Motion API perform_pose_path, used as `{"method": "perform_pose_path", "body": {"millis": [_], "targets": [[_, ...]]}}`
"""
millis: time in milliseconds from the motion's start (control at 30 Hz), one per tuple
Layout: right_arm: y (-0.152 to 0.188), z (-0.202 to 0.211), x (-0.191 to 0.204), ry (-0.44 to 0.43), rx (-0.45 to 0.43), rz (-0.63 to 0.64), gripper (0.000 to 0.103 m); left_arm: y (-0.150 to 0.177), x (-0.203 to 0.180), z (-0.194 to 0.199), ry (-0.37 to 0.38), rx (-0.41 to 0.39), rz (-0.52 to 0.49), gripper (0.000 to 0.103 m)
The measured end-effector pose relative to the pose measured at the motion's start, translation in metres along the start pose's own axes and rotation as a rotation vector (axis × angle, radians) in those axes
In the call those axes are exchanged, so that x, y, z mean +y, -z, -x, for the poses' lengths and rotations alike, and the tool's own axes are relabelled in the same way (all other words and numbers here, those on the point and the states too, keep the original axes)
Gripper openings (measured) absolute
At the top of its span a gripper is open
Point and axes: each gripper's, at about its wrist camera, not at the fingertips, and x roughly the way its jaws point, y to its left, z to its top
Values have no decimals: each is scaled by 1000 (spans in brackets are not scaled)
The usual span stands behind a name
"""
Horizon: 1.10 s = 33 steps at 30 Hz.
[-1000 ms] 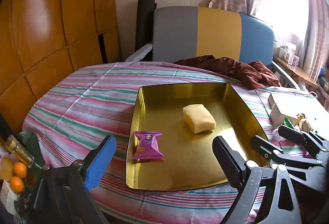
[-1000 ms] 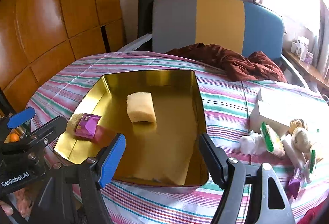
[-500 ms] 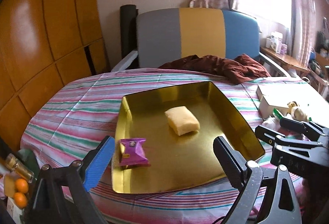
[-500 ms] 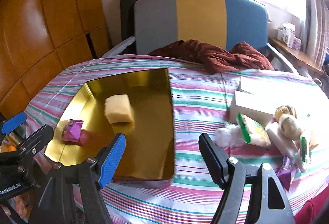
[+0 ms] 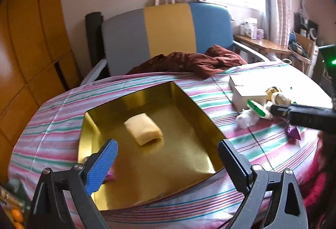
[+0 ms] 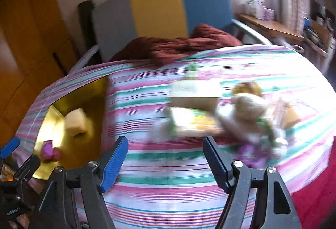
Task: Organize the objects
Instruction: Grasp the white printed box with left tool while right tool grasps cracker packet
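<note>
A gold metal tray (image 5: 189, 111) lies on the striped tablecloth; it also shows in the right wrist view (image 6: 92, 90). In it lie a pale yellow cake (image 5: 143, 131) and a purple snack packet (image 6: 47, 148), which the left finger mostly hides in the left wrist view. A blurred pile of snacks (image 6: 231, 115) lies beside a white box (image 5: 245, 90) on the table's right. My left gripper (image 5: 168, 166) is open and empty above the tray's near edge. My right gripper (image 6: 164, 163) is open and empty, in front of the snack pile.
A dark red cloth (image 5: 189, 61) lies at the table's far edge, in front of a grey, yellow and blue chair (image 5: 168, 29). Another purple packet (image 5: 294, 132) lies at the near right. Wooden panelling stands at the left. A side table (image 5: 260, 44) stands under the window.
Both grippers have swung to the right. The right gripper now faces the snack pile instead of the tray. Both stay open and empty.
</note>
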Motion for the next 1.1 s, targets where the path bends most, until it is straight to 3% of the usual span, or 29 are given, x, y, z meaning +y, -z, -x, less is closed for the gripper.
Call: {"method": "perform_pose_path", "body": {"millis": [300, 467, 700, 933, 967, 1033, 1067, 1100], "targets": [[-10, 21, -104, 121, 22, -176, 75, -16, -36, -17, 92, 26, -116, 97], [-18, 16, -161, 86, 45, -386, 76, -32, -52, -23, 129, 27, -177, 97], [-34, -26, -199, 39, 101, -578, 76, -60, -74, -30, 148, 20, -271, 100], [-33, -63, -210, 26, 195, -615, 76, -86, -107, -53, 166, 40, -414, 100], [-32, -64, -210, 23, 204, -606, 75, -90, -113, -59, 177, 48, -439, 100], [-32, -65, -208, -8, 199, -591, 61, -96, -126, -71, 186, 66, -483, 100], [-34, -63, -206, -20, 182, -572, 49, -99, -132, -77, 190, 75, -501, 100], [-35, -61, -205, -9, 174, -559, 47, -103, -139, -85, 205, 80, -526, 100]]}}
